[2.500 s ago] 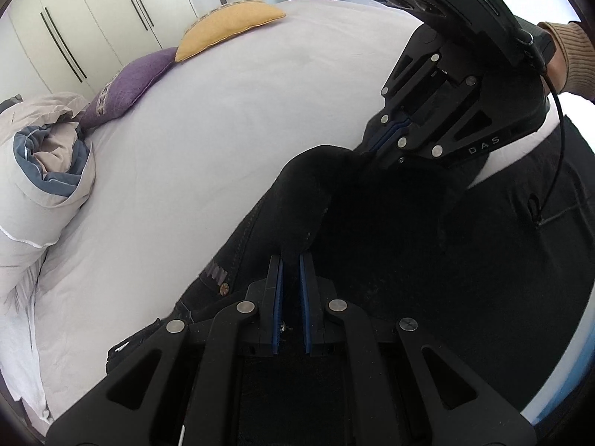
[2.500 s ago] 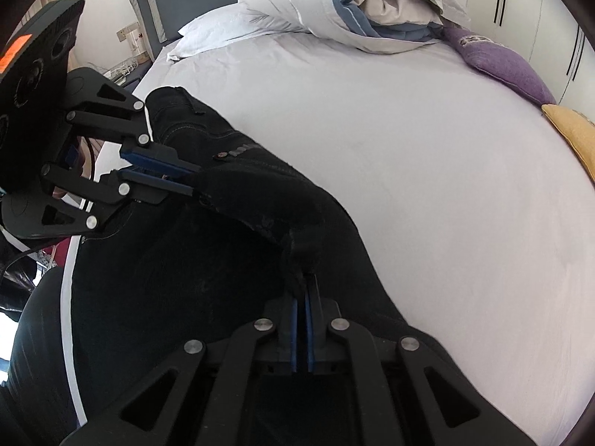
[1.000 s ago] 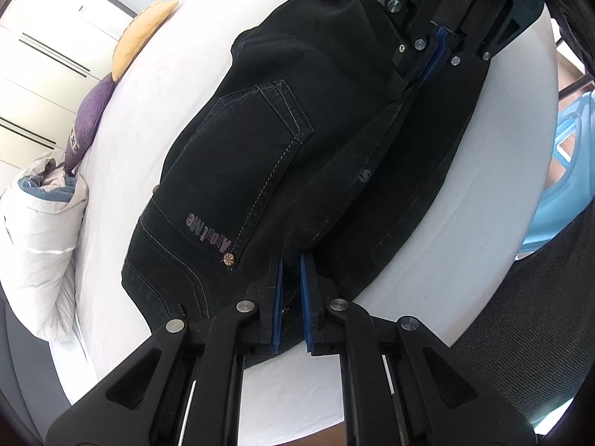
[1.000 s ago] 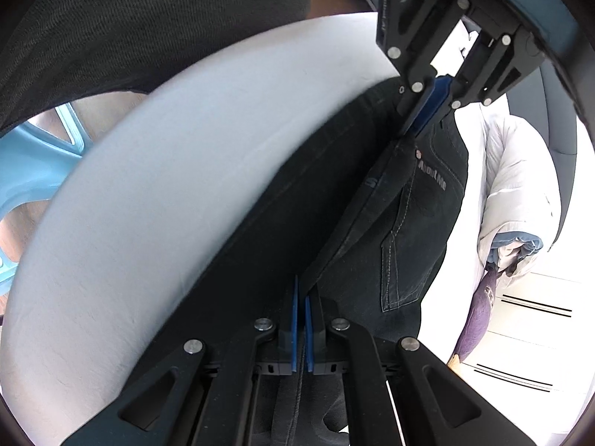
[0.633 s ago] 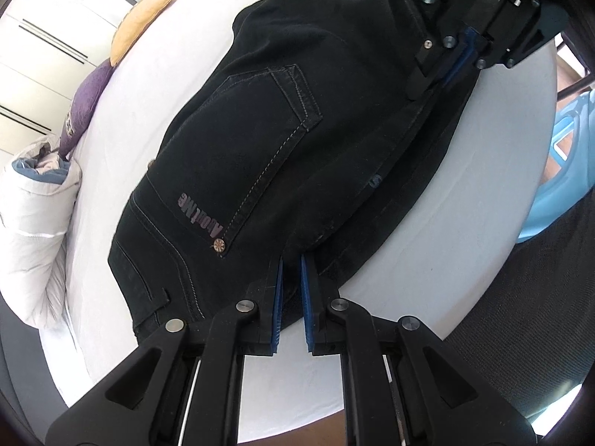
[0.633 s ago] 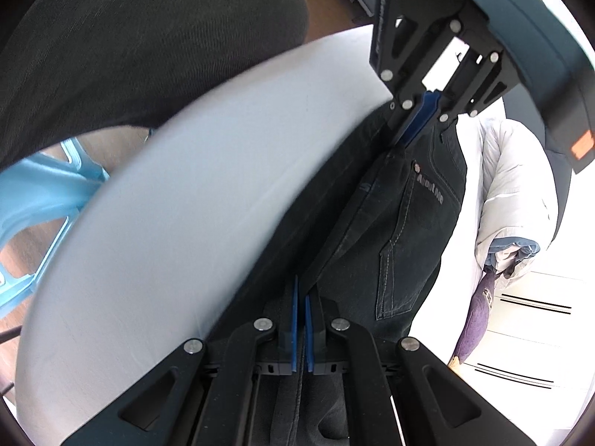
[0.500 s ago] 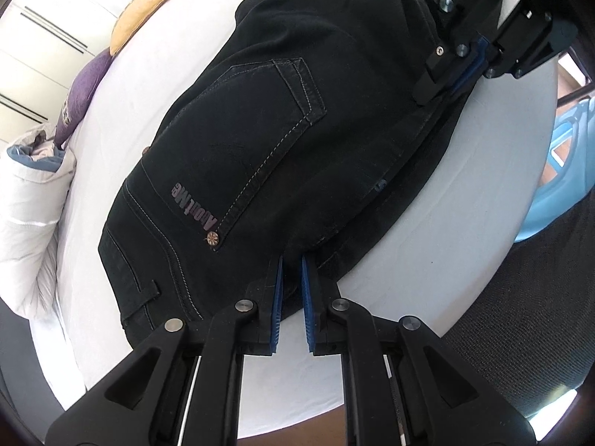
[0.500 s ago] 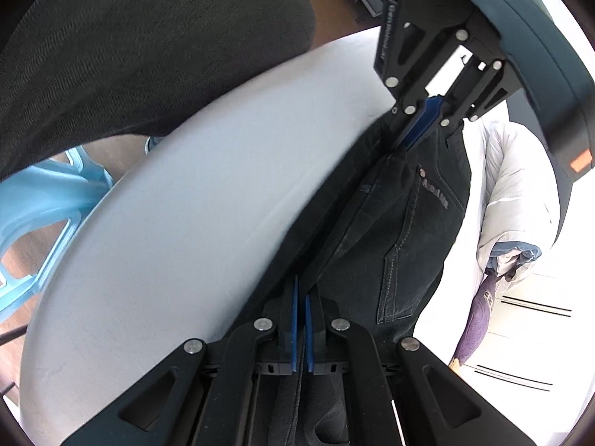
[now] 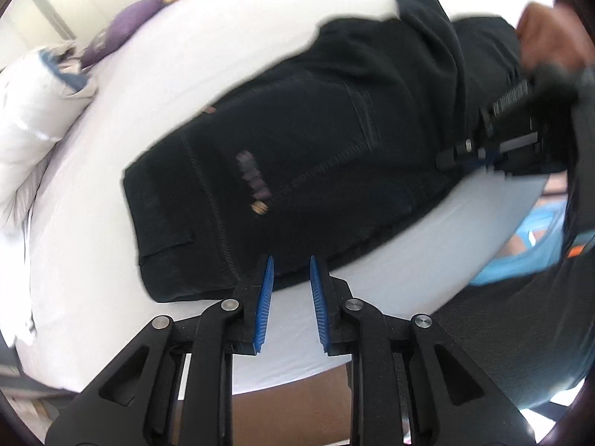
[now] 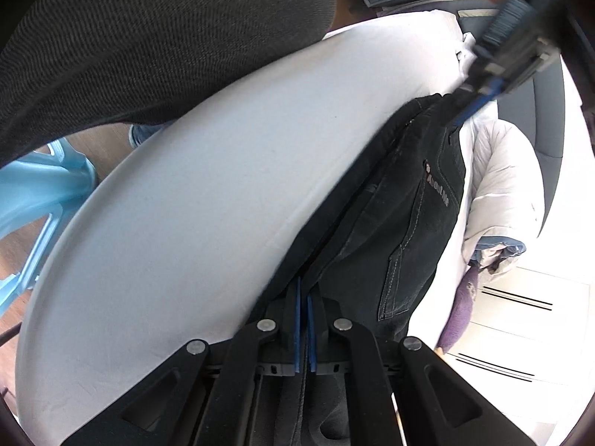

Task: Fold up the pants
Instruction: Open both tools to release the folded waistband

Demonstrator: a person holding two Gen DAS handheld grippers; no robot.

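The left hand-held gripper stands with its blue pads parted and nothing between them, the tips just off the near hem of the black denim pants, so that edge lies free on the bed. The right hand-held gripper is another matter: its pads are pressed nearly together with a dark fold of the pants pinched in the slot, and the cloth runs straight ahead of it in a long ridge. This reads as the close of one fold, one side let go, the other yet to be freed. The next move, I judge, calls for the right one to part its pads without dragging the layer askew, then for both to find a fresh edge farther along for the following fold. Ahead of the left one the pants lie doubled over, flat on the white bed sheet, back pocket with pale stitching uppermost, a small lettered patch and a copper rivet showing, though motion blur smears the detail. The denim looks thick and stiff enough to hold its crease. Farther out to its left sit a rolled white and blue duvet and a purple cushion; beyond the right one's left flank, past the bed edge, a light blue plastic stool.
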